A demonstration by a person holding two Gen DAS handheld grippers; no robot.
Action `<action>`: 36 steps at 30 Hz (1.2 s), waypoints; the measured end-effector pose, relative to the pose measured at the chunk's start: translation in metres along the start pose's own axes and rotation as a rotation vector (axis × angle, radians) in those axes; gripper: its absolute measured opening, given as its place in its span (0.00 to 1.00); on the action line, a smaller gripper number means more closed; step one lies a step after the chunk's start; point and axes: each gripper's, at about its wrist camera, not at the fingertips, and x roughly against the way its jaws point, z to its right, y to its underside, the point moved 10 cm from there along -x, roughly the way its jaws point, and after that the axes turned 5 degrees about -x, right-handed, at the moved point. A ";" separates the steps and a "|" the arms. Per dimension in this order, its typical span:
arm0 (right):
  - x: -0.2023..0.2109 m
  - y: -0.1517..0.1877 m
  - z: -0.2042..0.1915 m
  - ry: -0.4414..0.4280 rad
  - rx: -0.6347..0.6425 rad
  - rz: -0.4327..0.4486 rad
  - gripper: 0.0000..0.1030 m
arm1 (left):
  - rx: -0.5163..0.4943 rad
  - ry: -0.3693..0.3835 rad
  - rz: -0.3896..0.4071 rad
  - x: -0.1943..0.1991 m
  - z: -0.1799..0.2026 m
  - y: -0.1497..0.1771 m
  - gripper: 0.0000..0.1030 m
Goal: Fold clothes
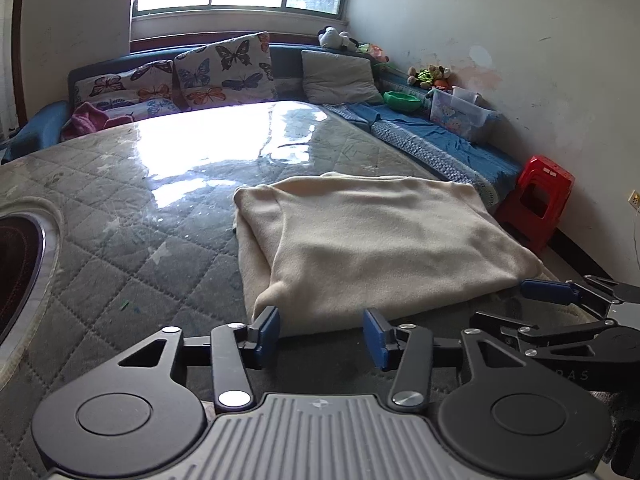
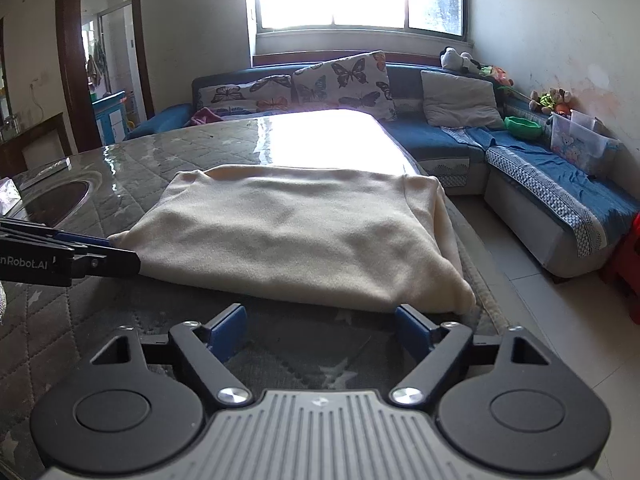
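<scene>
A cream sweater lies folded into a rough rectangle on the quilted grey table; it also shows in the right wrist view. My left gripper is open, its blue pads at the sweater's near left corner, with the near edge between them. My right gripper is open at the sweater's near right corner, just short of the edge. The right gripper shows in the left wrist view; the left gripper shows in the right wrist view, touching the cloth's left corner.
A round dark inset sits in the table at the left. A blue corner sofa with butterfly cushions, a clear plastic box and a green bowl runs behind and to the right. A red stool stands by the wall.
</scene>
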 end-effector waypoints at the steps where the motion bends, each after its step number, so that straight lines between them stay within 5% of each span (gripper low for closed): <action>1: 0.000 0.001 0.000 0.001 -0.005 -0.003 0.82 | 0.002 -0.002 -0.003 0.001 0.000 0.001 0.50; 11: 0.000 0.009 -0.001 0.019 -0.037 -0.028 1.00 | 0.004 -0.007 -0.036 0.004 -0.001 0.014 0.58; 18: -0.002 0.013 -0.005 0.059 -0.014 -0.032 1.00 | 0.018 -0.029 -0.045 0.013 -0.011 0.023 0.74; 25: -0.001 0.014 -0.004 0.071 -0.024 -0.038 1.00 | 0.043 -0.040 -0.063 0.017 -0.020 0.031 1.00; 36: 0.000 0.015 -0.003 0.126 -0.069 -0.051 1.00 | 0.015 -0.042 -0.077 0.016 -0.017 0.040 1.00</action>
